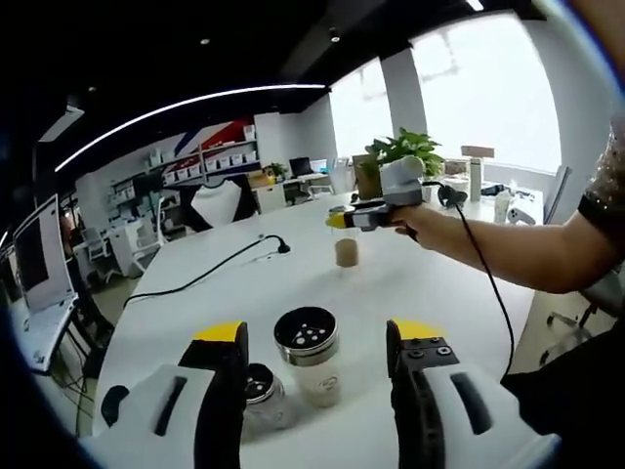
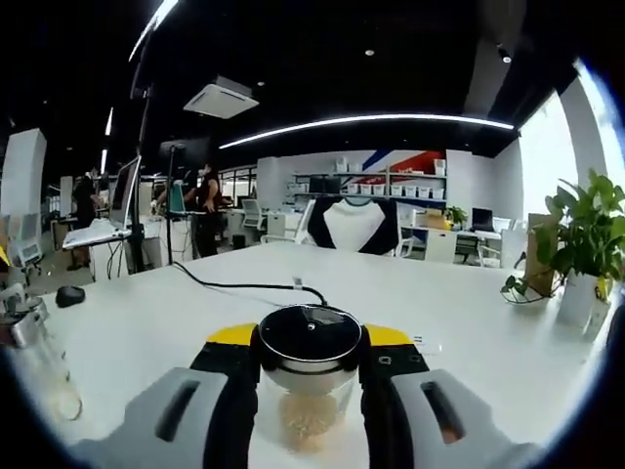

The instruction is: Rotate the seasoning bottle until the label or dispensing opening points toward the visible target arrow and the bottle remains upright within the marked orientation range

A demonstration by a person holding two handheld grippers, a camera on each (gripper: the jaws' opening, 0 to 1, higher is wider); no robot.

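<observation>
In the left gripper view, left gripper (image 1: 317, 376) low at 6 o'clock, yellow-tipped jaws spread apart and clamped on nothing; between them, standing upright on the white table (image 1: 430, 283), a pale shaker bottle (image 1: 311, 356) with a perforated metal top, and just beside it at 7 o'clock, partly behind the left jaw, a smaller glass jar (image 1: 262, 396). Black cable (image 1: 210, 267) trailing across the tabletop toward 10 o'clock. At 1 o'clock, right gripper (image 1: 342, 219) held out level over the table by a bare forearm (image 1: 508, 256) reaching in from 3 o'clock, with a seasoning bottle (image 1: 346, 250) of brownish contents hanging upright below its yellow tips. In the right gripper view, right gripper (image 2: 311, 376) pressed against both sides of the seasoning bottle (image 2: 309, 386), black lid toward the camera, grains at the bottom; label and opening direction not discernible. Clear jar (image 2: 34, 357) at 9 o'clock, potted plant (image 2: 584, 249) at 3 o'clock, black-and-white chair (image 2: 352, 225) past the far edge. Open office beyond: shelves, monitors, ceiling light strips, bright windows, people standing at 10 o'clock
</observation>
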